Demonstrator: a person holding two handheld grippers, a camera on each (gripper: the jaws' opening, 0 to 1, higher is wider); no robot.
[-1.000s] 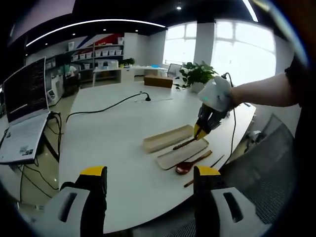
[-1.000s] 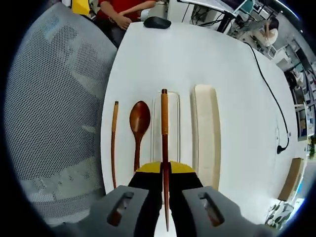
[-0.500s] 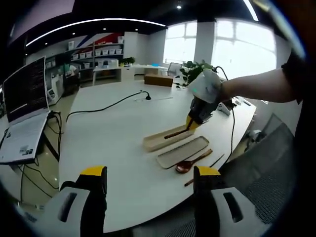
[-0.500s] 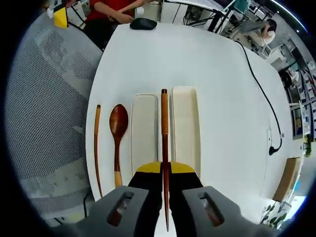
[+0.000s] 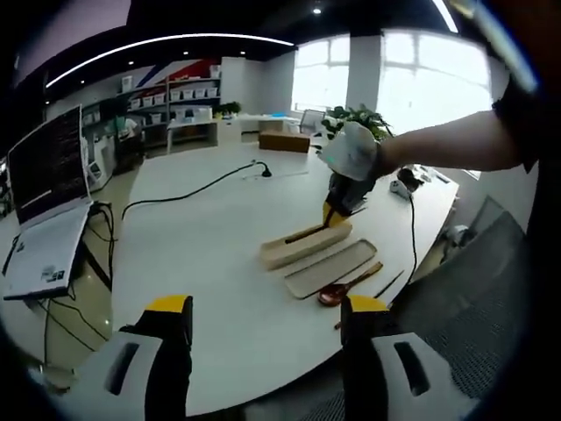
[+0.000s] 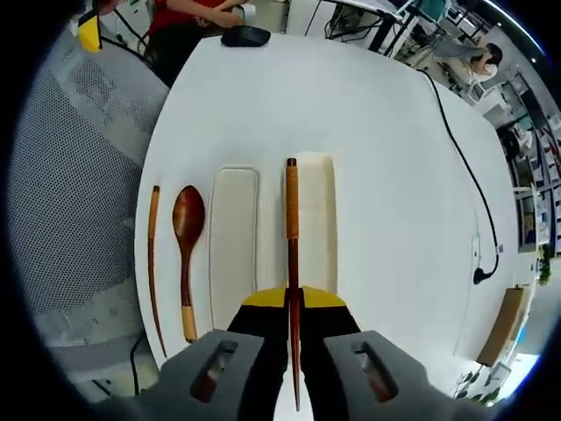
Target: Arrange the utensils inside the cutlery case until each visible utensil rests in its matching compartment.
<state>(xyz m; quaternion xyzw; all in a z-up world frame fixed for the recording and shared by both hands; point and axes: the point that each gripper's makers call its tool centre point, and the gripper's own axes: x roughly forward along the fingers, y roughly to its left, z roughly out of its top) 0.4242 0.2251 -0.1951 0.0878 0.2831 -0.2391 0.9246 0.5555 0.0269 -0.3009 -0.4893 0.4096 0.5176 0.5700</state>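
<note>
My right gripper (image 6: 292, 305) is shut on a dark wooden chopstick (image 6: 291, 219), which hangs lengthwise above the cream case tray (image 6: 317, 224). Left of that tray lies the flat case lid (image 6: 234, 237), then a wooden spoon (image 6: 186, 241) and a second chopstick (image 6: 152, 263), all parallel on the white table. In the left gripper view the right gripper (image 5: 336, 210) holds the chopstick (image 5: 302, 235) just over the tray (image 5: 294, 250), with the lid (image 5: 329, 267), spoon (image 5: 346, 288) and other chopstick (image 5: 379, 292) beside it. My left gripper (image 5: 266, 316) stands open, far from them.
A mesh chair (image 6: 79, 175) stands at the table's edge by the loose chopstick. A black mouse (image 6: 245, 35) and a person in red sit at the far end. A black cable (image 5: 193, 189) crosses the table; a laptop (image 5: 44, 202) stands left.
My right gripper has carried the chopstick sideways from above the flat lid to above the deeper tray. The left gripper has stayed open and nearly still.
</note>
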